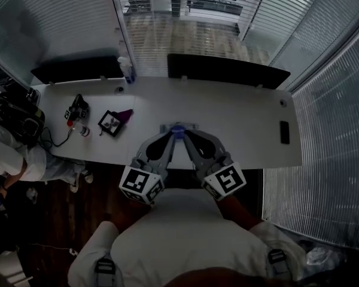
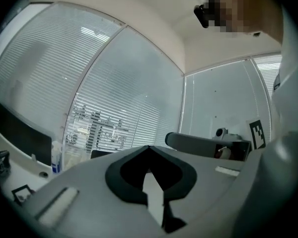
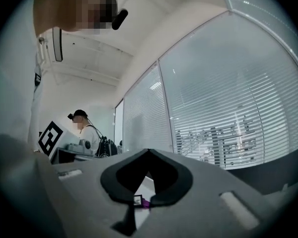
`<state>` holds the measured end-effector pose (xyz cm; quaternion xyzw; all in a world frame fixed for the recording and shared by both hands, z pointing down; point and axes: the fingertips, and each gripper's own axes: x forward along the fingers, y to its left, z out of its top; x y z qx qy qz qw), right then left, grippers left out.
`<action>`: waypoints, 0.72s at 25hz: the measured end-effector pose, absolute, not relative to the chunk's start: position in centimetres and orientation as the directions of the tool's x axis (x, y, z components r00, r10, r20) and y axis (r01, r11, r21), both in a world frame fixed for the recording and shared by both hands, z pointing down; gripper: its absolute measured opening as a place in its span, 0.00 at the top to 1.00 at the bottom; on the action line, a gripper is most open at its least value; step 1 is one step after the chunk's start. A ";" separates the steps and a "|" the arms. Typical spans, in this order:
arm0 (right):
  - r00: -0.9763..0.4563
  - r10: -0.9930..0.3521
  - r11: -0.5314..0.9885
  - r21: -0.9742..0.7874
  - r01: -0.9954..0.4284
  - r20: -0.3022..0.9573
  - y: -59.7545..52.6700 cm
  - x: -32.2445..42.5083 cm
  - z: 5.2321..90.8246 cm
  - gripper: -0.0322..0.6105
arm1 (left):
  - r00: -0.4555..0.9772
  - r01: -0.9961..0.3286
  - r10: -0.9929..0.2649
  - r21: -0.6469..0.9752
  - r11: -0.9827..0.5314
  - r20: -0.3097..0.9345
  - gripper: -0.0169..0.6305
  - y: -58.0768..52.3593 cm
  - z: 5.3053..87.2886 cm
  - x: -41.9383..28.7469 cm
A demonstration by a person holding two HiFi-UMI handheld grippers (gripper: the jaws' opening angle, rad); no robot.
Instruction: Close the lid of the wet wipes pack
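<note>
White bench [image 1: 239, 124] holds a pale flat wet wipes pack [image 1: 178, 127] near its front edge, lid state unreadable; left tool [image 2: 149, 150] and right tool [image 3: 148, 153], jaws together and empty, meet tip to tip over it, so closure is unconfirmed.

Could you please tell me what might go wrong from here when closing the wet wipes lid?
1. The left gripper and right gripper are both shut. Their tips meet over the pale, blue-centred item that seems to be the wet wipes pack, so they could knock each other.
2. Nothing holds the pack, so a press may slide it across the table.
3. Neither gripper view shows the pack, so whether it is open is unclear.
</note>
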<state>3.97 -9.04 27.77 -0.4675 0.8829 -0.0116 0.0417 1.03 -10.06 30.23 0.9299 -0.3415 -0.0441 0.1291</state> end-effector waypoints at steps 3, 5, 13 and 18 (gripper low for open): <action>-0.558 -0.826 0.563 -0.072 -0.823 -0.083 -8.6 3.7 27.3 0.95 | 0.762 -0.622 -0.648 0.266 -0.736 -0.012 0.97 -9.8 29.8 1.2; -0.555 -0.825 0.562 -0.050 -0.826 -0.104 -8.4 3.6 26.7 0.95 | 0.764 -0.620 -0.645 0.255 -0.742 -0.022 0.97 -9.9 29.3 1.4; -0.525 -0.847 0.530 -0.064 -0.845 -0.087 -8.3 4.6 27.0 0.95 | 0.768 -0.615 -0.640 0.243 -0.750 -0.029 0.97 -10.1 29.4 1.8; -0.522 -0.848 0.528 -0.080 -0.845 -0.091 -8.1 4.6 27.2 0.95 | 0.763 -0.623 -0.646 0.248 -0.742 -0.015 0.97 -10.2 29.9 1.6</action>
